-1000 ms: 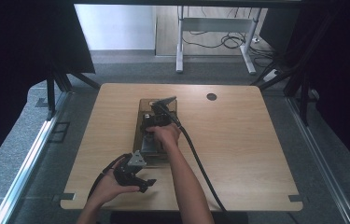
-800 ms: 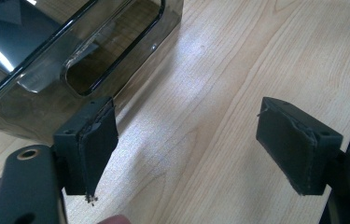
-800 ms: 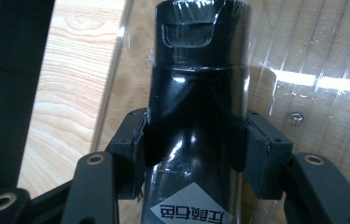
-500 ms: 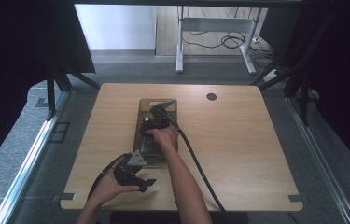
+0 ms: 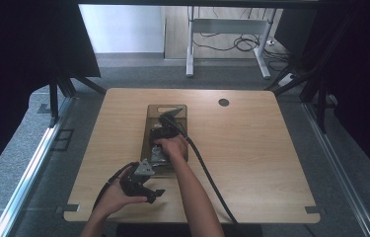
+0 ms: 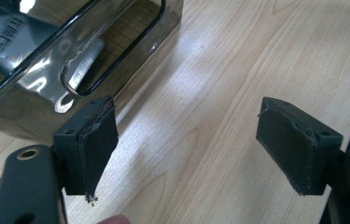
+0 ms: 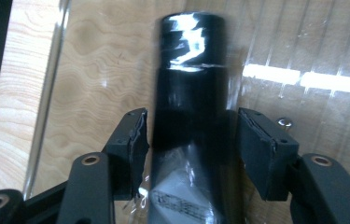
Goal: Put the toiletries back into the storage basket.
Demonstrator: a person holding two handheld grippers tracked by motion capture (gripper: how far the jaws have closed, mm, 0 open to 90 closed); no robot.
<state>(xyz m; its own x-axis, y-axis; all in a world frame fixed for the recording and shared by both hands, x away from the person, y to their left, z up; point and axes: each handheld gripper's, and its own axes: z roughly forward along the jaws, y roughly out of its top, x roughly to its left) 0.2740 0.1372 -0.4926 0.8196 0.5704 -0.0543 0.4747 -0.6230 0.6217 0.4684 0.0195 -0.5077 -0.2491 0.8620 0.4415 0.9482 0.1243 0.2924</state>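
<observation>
The right hand-held gripper (image 7: 191, 140) has just been opening, its jaws astride the black tube (image 7: 189, 121) in the clear tray (image 5: 149, 121), to release it; the left hand-held gripper (image 6: 205, 144) rests open on the counter (image 5: 261, 148).

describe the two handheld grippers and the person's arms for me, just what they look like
Both grippers are black. The left gripper and right gripper each have two blocky jaws faced with dark, frayed pads, with brass-coloured pivot rivets. A grey three-cornered plate tops the left one. A thick black cable trails from the right. The forearms are bare, without sleeves.

Black claw (image 7: 191, 149), frayed pads (image 6: 95, 140), brass screws
</observation>
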